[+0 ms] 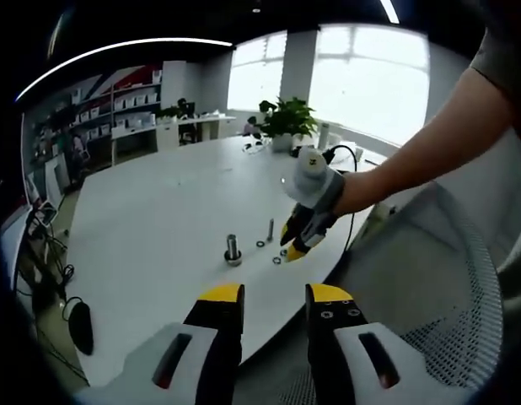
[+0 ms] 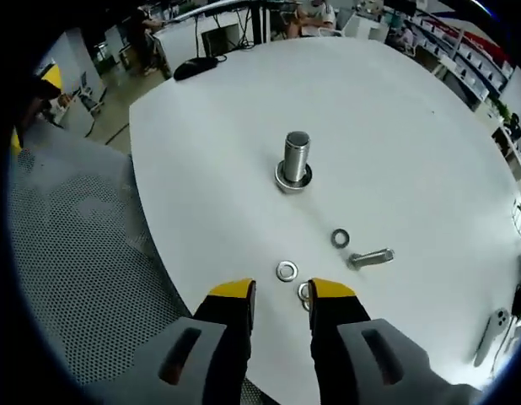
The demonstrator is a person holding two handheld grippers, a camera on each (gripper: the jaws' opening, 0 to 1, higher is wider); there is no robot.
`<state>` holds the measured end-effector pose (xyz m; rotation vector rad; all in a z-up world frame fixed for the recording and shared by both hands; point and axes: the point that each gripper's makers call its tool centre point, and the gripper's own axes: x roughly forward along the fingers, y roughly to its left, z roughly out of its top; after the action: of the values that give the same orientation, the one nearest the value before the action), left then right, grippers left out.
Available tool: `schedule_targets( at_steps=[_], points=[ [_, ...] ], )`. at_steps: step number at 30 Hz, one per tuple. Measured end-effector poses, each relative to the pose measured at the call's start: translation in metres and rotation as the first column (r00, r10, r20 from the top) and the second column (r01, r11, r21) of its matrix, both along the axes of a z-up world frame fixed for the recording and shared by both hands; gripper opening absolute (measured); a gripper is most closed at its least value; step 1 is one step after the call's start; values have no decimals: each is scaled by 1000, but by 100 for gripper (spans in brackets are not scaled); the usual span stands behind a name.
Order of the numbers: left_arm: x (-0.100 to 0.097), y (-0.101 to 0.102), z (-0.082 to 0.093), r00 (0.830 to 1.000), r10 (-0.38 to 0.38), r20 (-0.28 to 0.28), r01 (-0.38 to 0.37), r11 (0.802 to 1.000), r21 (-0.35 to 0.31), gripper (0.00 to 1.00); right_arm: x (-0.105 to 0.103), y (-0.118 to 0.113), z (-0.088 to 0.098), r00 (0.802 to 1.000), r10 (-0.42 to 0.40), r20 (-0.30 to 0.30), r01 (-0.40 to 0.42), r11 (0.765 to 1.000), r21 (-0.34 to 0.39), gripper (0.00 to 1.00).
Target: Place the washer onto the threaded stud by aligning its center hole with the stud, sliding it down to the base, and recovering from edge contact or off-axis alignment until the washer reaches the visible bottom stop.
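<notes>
Three washers lie flat on the white table, none of them on the threaded stud yet. The nearest washer sits just ahead of my right gripper; a second washer is half hidden by my right-hand jaw tip, and a third washer lies further out, just beside a loose bolt on its side. The stud stands upright, well apart from them.

My right jaws stand narrowly apart and hold nothing. My left gripper hangs back off the table edge, jaws open and empty; from there I see the right gripper nosing down over the washers.

The risk I see: the washers lie thin and flat, so my jaws could skid one away, or pinch two together. A tilted grip would then land the washer's edge on the stud's top.
</notes>
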<state>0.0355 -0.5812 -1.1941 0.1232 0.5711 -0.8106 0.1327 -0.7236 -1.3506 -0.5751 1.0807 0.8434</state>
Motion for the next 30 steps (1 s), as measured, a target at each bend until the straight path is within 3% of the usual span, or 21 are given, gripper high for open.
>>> schedule_targets(
  at_steps=[10,18,19,20,26,30],
  points=[
    [0,0,-2,1000,3,-9,-3,1000,7,27,8,-1,-16,998,46,-38,-48,997,-54,24],
    [0,1,-2,1000,5,-10,-5,1000,6,26,1,0,-23,992,99,-79,-106,991,-86,20],
    [0,1,-2,1000,6,-11,-6,1000,6,26,5,2,-23,996,85,-35,-88,993,-85,19],
    [0,1,-2,1000,7,-12,-7,1000,5,26,2,0,-23,989,141,-50,-145,984,-105,19],
    [-1,0,-3,1000,0,-15,0,1000,11,26,5,0,-23,994,86,-69,-91,992,-81,19],
    [1,1,-2,1000,12,-13,-11,1000,7,25,6,1,-23,993,90,-81,-97,992,-86,19]
  ],
)
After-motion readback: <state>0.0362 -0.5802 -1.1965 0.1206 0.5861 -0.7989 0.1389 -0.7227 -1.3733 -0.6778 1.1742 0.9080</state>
